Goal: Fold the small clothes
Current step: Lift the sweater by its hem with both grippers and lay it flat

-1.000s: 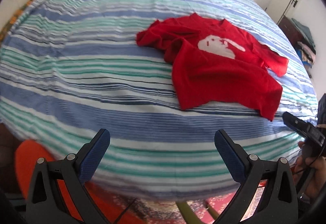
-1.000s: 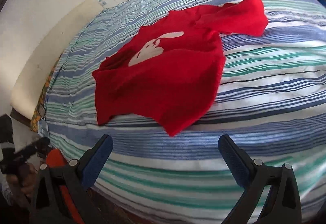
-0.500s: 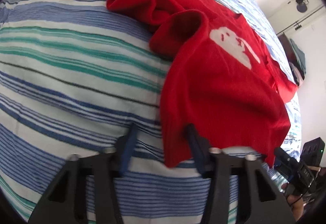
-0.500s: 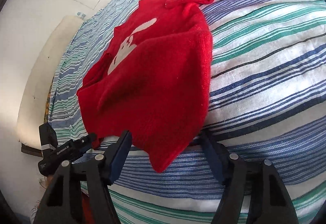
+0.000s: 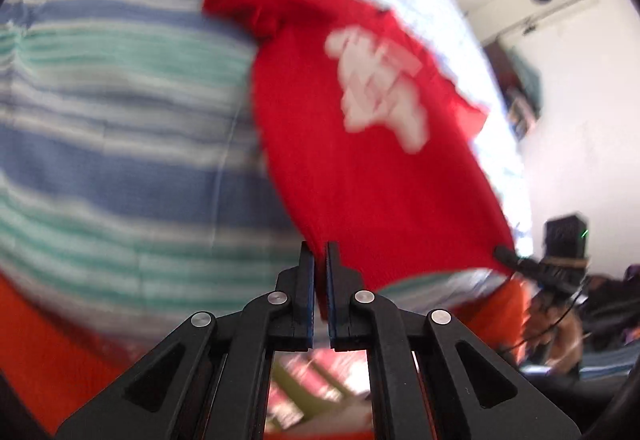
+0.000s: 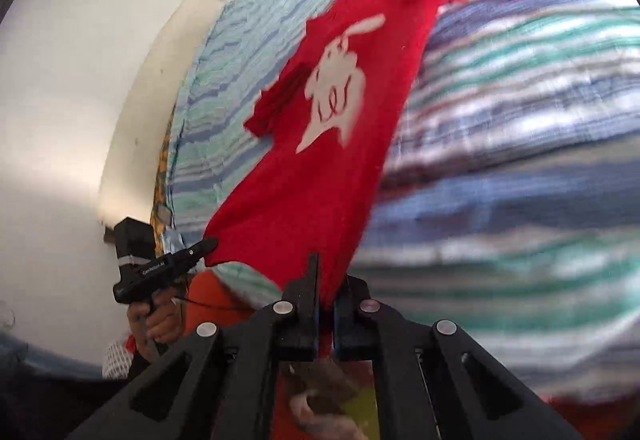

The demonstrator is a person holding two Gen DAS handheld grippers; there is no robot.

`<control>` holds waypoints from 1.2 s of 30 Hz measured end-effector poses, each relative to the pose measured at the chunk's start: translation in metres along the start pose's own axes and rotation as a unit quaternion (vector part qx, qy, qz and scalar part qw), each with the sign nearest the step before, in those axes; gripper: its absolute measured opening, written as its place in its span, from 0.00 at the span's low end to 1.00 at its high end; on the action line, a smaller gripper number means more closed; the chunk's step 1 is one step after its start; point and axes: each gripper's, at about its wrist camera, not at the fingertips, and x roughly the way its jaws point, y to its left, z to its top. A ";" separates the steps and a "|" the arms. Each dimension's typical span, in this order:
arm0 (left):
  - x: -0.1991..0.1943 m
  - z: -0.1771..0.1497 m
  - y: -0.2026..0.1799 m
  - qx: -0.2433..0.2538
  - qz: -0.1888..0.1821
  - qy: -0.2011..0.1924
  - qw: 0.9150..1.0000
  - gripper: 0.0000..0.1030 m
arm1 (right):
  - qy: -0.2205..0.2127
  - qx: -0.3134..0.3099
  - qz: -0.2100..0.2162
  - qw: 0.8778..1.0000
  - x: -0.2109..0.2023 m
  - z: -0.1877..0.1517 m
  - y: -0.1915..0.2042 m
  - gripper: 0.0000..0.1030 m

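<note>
Faintly, white lettering, unreadable, marks the left gripper [image 6: 208,245] pinching the red shirt [image 6: 320,176].

Red shirt [image 5: 360,168] with white print, stretched over the striped bed; hem corners raised, far sleeve bunched.

Both grippers clamped tight, pointing downward

The left gripper [image 5: 319,256] has its jaws pressed together on a corner of red cloth; the right gripper [image 6: 326,272] pinches the other corner the same way. In the right wrist view, a hand [image 6: 158,324] grips the left gripper's handle.
</note>
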 end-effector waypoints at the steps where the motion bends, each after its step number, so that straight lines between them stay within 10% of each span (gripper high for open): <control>1: 0.007 -0.004 0.003 0.007 0.022 0.009 1.000 0.03 | 0.012 0.002 -0.016 1.000 0.002 -0.006 -0.004 0.04; 10: 0.036 -0.011 0.015 0.001 0.060 0.025 0.998 0.08 | 0.025 0.045 -0.095 0.994 0.027 -0.013 -0.044 0.07; 13: 0.036 -0.012 0.025 -0.015 0.055 0.024 0.998 0.29 | 0.014 0.054 -0.092 0.994 0.028 -0.015 -0.045 0.26; 14: 0.038 -0.013 0.026 -0.023 0.050 0.027 0.998 0.28 | 0.014 0.056 -0.085 0.995 0.030 -0.016 -0.046 0.32; 15: 0.042 -0.013 0.024 -0.027 0.044 0.031 0.998 0.06 | 0.016 0.056 -0.084 0.995 0.035 -0.017 -0.045 0.34; 17: 0.048 -0.010 0.020 -0.025 0.050 0.028 0.998 0.01 | 0.023 0.047 -0.089 0.995 0.037 -0.015 -0.042 0.30; 18: 0.046 -0.011 0.017 -0.018 0.057 0.021 0.998 0.01 | 0.024 0.042 -0.097 0.994 0.037 -0.014 -0.041 0.04; 36: 0.058 -0.020 0.019 -0.011 0.131 0.027 0.991 0.01 | 0.030 0.045 -0.153 0.987 0.025 -0.023 -0.059 0.04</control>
